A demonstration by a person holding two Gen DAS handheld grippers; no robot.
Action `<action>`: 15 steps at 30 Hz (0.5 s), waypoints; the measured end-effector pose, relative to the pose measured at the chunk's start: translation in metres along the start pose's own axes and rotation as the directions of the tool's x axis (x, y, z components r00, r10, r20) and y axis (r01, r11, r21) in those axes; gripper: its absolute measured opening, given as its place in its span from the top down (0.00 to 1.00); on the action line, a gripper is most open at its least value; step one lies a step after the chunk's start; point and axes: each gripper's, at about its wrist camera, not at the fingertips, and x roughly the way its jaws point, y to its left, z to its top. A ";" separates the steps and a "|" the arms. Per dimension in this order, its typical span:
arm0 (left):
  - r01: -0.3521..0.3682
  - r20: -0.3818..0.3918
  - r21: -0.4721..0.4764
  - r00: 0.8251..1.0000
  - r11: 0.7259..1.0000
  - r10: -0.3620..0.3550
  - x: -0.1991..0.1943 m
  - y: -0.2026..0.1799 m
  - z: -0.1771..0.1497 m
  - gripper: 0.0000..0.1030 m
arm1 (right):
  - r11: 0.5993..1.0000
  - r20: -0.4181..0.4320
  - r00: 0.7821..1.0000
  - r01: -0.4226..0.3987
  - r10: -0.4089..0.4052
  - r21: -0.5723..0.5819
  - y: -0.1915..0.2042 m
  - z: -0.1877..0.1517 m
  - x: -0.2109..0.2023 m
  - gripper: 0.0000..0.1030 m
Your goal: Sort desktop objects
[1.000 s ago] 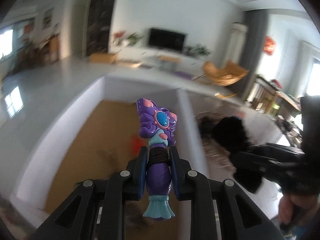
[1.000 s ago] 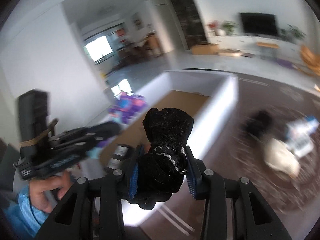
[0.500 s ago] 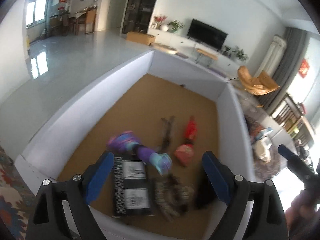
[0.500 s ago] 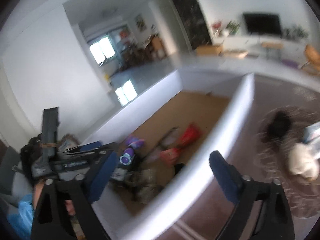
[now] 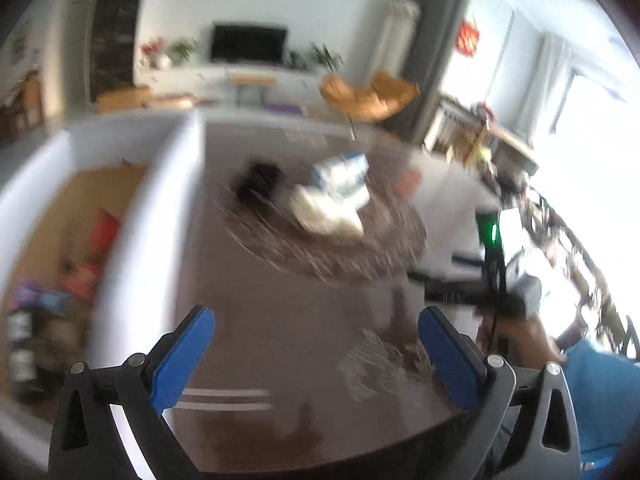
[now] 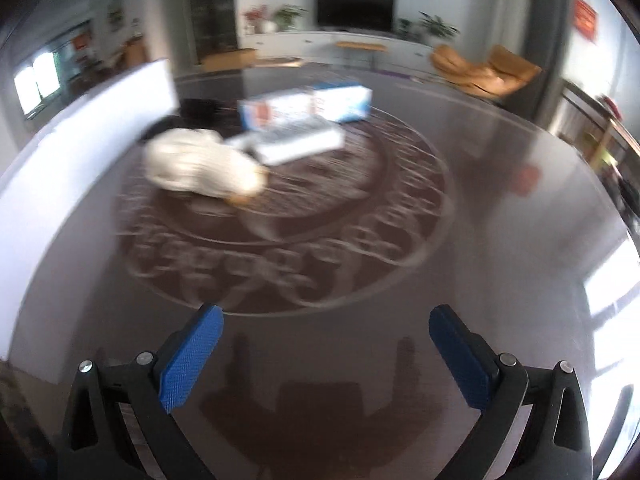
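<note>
Two empty grippers, jaws spread wide and opening, above a dark table with a few things left to sort.

Left gripper (image 5: 316, 354) and right gripper (image 6: 326, 354) hold nothing; white cloth lump (image 6: 200, 164), blue-and-white boxes (image 6: 308, 108) and a black item (image 5: 260, 178) lie mid-table (image 6: 500, 280), beside the white box (image 5: 148, 216) of sorted things. Risk: heavy blur, so misjudging a reach, nudging boxes, or clipping the box wall or the other gripper.
</note>
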 end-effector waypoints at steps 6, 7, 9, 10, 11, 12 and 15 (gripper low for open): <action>-0.065 -0.144 0.035 0.987 0.997 0.069 0.087 -0.023 -0.006 0.00 | 0.999 -0.019 1.000 0.011 -0.010 0.044 -0.020 -0.005 0.003 0.00; -0.080 -0.148 0.040 0.985 0.996 0.085 0.098 -0.023 -0.002 0.00 | 0.999 -0.019 1.000 0.011 -0.010 0.044 -0.018 -0.006 0.000 0.00; -0.105 -0.147 0.051 0.983 0.993 0.111 0.106 -0.028 -0.002 0.00 | 0.999 -0.020 1.000 0.012 -0.012 0.042 -0.012 -0.006 -0.004 0.00; -0.118 -0.144 0.059 0.982 0.991 0.126 0.113 -0.030 0.002 0.00 | 0.999 -0.019 1.000 0.012 -0.011 0.042 -0.012 -0.006 -0.005 0.00; -0.133 -0.142 0.070 0.980 0.989 0.142 0.122 -0.032 0.007 0.00 | 0.999 -0.019 1.000 0.012 -0.011 0.042 -0.011 -0.005 -0.005 0.00; -0.143 -0.143 0.079 0.978 0.987 0.153 0.128 -0.033 0.010 0.00 | 0.999 -0.020 1.000 0.012 -0.011 0.042 -0.011 -0.006 -0.005 0.00; -0.164 -0.168 0.096 0.969 0.982 0.179 0.151 -0.034 0.021 0.00 | 0.999 -0.019 1.000 0.012 -0.011 0.042 -0.011 -0.005 -0.005 0.00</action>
